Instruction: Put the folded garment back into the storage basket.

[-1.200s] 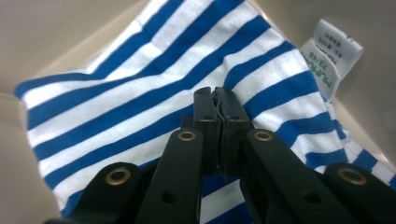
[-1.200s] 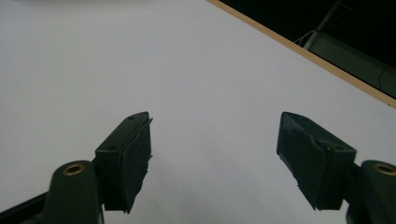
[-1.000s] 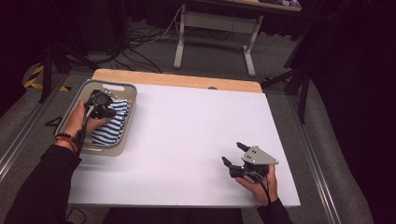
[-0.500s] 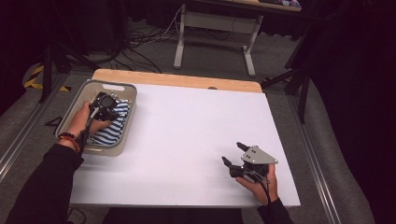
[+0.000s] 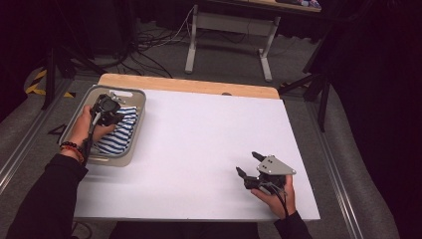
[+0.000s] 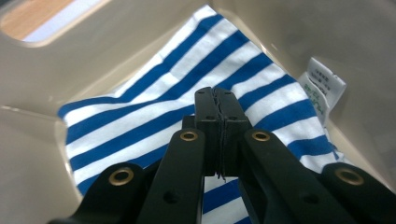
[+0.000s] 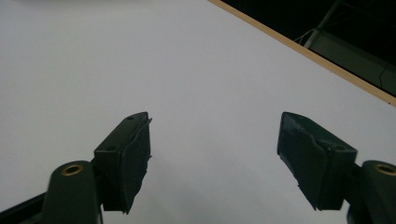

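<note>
The left gripper [image 6: 217,100] stands inside the grey tub [image 5: 130,144], its jaws pressed together just above the blue-and-white striped cloth [image 6: 154,116]; whether a pinch of fabric is caught between them cannot be told, since the pads meet with almost no gap. The cloth lies flat on the tub floor directly beneath and ahead of those jaws, its white care label [image 6: 323,86] to their right against the wall. To lift cleanly, confirm a firm fold is held, then rise straight up clear of the rim. The right gripper [image 7: 215,158] rests on the white bench [image 5: 209,149], jaws wide and empty, ready to take a free edge.
</note>
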Motion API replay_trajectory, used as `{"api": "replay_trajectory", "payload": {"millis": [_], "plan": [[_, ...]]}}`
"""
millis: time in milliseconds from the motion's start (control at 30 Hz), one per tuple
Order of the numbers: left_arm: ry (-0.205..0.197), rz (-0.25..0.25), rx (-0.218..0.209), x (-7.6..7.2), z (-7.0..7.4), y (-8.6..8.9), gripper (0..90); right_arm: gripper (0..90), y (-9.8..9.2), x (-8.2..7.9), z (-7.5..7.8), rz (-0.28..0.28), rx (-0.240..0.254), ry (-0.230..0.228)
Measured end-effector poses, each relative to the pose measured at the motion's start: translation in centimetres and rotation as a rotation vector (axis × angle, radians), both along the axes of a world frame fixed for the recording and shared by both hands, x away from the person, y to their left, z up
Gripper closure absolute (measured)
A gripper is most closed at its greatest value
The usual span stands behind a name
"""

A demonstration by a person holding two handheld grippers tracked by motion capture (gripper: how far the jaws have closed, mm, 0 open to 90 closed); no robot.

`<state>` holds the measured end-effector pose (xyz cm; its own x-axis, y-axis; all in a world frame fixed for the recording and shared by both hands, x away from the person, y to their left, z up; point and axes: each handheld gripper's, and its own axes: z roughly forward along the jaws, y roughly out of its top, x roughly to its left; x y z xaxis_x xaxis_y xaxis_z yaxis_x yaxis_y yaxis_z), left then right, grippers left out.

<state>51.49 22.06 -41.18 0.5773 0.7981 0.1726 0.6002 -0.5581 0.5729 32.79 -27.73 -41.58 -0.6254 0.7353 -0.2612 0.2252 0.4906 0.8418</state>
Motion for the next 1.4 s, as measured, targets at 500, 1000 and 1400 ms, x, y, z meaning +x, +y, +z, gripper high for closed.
{"api": "replay_trajectory", "payload": {"millis": [500,1000,1400], "plan": [[-0.099,0.013,-0.061,-0.8,1.7,0.8,83.8,26.0,0.2,0.1,-0.2,0.003,-0.002,0.002],[-0.213,0.011,-0.100,-1.7,2.7,0.7,59.2,24.7,0.2,0.2,-0.3,0.000,0.015,0.004],[-0.266,-0.003,-0.122,-2.4,3.2,0.1,46.3,24.7,0.2,0.2,-0.2,0.005,0.029,0.006]]}}
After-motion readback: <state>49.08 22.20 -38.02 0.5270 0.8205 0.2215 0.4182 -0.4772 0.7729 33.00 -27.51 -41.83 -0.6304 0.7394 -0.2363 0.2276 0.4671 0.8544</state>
